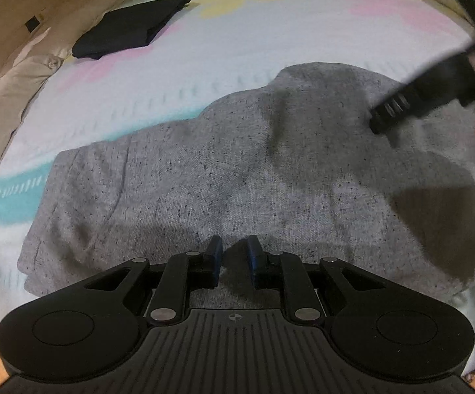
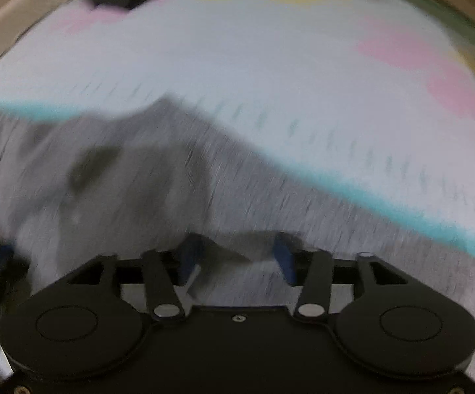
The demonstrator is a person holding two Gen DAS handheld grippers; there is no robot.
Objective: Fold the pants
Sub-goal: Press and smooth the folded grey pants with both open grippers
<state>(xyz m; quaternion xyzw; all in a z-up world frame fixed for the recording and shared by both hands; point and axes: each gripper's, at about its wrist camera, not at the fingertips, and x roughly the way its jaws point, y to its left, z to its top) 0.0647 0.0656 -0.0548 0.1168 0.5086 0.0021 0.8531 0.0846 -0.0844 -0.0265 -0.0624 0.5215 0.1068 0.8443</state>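
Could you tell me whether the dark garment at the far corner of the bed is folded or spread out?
Folded: the black garment lies as a compact, layered rectangle with straight edges on the pastel patterned bedspread.

right wrist view: motion-blurred | grey pants cut by left edge

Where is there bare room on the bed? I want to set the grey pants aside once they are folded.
Bare bedspread lies between the grey pants and the far edge, right of the folded dark garment. A narrower strip runs left of the pants, along the teal stripe. The near part is crowded: pants, left gripper and right gripper.
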